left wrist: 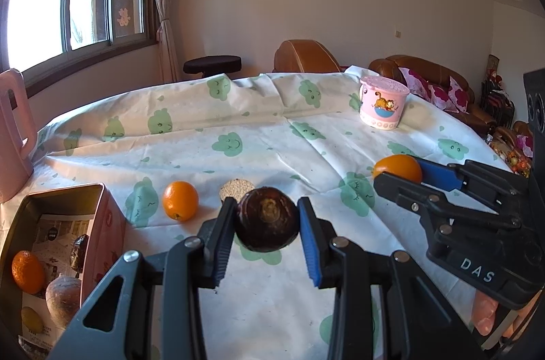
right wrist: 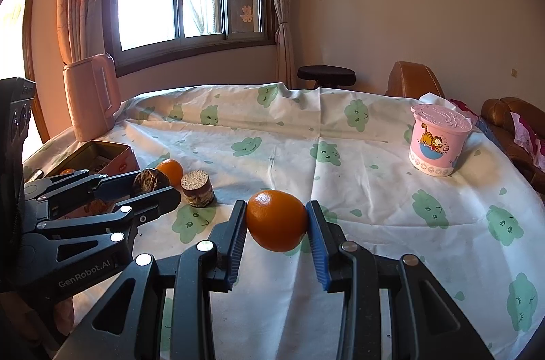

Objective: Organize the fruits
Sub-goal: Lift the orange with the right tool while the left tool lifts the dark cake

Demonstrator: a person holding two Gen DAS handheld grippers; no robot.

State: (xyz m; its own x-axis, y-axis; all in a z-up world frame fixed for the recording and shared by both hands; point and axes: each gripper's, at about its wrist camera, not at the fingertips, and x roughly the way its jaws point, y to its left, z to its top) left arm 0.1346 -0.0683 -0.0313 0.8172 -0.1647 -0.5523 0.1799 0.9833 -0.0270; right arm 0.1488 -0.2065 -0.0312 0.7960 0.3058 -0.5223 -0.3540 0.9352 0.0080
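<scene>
My left gripper (left wrist: 267, 213) is shut on a dark brown round fruit (left wrist: 267, 222), held above the tablecloth; from the right wrist view that fruit (right wrist: 150, 180) and gripper (right wrist: 146, 184) appear at the left. My right gripper (right wrist: 276, 220) is shut on an orange (right wrist: 276, 220), also lifted; in the left wrist view this orange (left wrist: 396, 169) sits in that gripper (left wrist: 405, 176) at the right. A second orange (left wrist: 180, 200) (right wrist: 170, 171) lies on the cloth beside a short brown cork-topped piece (left wrist: 236, 188) (right wrist: 197, 189). An open tin box (left wrist: 98, 210) (right wrist: 119, 159) at the left holds an orange, a lemon and other fruit.
A pink lidded cup with a cartoon cat (left wrist: 383, 103) (right wrist: 439, 140) stands at the far right of the table. A pink jug (left wrist: 13, 135) (right wrist: 92, 94) stands at the far left edge. Brown sofas and a dark stool (right wrist: 326, 74) are behind the table.
</scene>
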